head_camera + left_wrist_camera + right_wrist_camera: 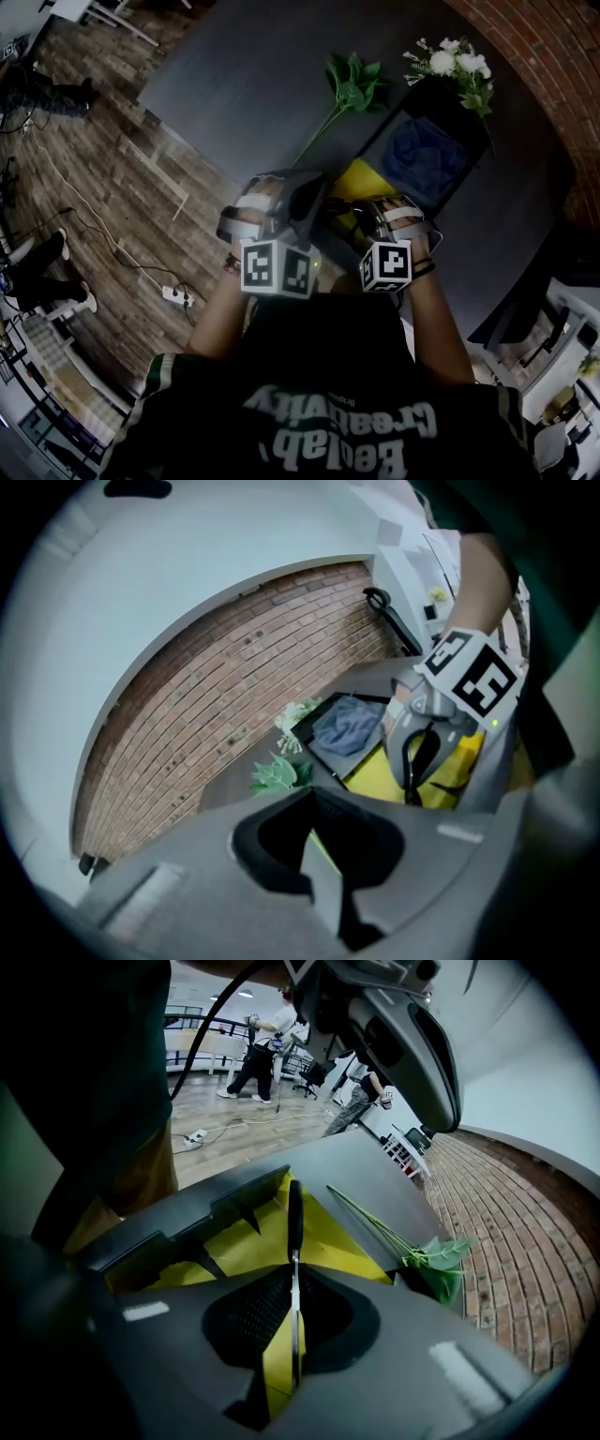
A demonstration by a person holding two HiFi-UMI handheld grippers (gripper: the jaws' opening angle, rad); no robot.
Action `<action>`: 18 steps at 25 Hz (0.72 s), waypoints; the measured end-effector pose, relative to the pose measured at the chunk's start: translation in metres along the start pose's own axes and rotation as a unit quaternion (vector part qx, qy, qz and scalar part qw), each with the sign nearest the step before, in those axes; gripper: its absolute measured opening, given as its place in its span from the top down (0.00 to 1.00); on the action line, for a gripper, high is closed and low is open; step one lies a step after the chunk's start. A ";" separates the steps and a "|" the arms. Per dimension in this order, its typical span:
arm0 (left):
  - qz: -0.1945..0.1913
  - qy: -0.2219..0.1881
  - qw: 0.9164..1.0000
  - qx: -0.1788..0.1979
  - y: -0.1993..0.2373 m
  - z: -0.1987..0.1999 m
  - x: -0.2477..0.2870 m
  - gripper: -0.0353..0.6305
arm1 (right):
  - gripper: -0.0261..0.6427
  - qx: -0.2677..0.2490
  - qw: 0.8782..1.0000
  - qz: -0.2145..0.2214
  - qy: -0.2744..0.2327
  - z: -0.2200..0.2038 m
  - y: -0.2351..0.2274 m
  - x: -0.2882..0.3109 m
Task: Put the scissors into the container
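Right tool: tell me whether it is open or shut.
Shut on the black-handled metal scissors: the right tool's jaws pinch the thin blade, and the handle points out over the yellow container.

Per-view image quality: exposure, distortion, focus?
Head view: underexposed, the table is murky and straight lines curve. Left gripper view: heavy fisheye bows the brick wall, its own fingers are soft, corners are black. Right gripper view: brightest, scissors sharp.
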State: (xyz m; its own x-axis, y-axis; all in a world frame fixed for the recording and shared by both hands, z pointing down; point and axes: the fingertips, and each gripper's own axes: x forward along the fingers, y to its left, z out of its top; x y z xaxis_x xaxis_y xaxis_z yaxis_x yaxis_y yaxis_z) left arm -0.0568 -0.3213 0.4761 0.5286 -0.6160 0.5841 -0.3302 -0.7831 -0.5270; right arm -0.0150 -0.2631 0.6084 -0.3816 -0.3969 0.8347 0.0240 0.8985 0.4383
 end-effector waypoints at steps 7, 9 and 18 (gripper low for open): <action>-0.004 0.002 1.000 -0.004 -0.005 -0.003 0.004 0.94 | 0.92 0.020 1.000 0.001 0.000 -0.003 -0.001 0.003; -0.005 0.003 1.000 -0.006 -0.006 -0.004 0.005 0.94 | 0.90 0.024 1.000 0.000 0.002 -0.003 -0.001 0.004; -0.003 0.007 1.000 -0.008 -0.008 -0.006 0.001 0.94 | 0.87 0.033 0.999 0.003 0.008 -0.004 0.004 0.004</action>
State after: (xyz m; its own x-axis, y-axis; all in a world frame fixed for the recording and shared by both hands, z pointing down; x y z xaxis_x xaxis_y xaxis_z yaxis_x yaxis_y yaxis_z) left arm -0.0584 -0.3165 0.4845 0.5192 -0.6119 0.5967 -0.3394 -0.7884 -0.5131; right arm -0.0128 -0.2620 0.6150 -0.3673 -0.3944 0.8423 -0.0354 0.9109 0.4111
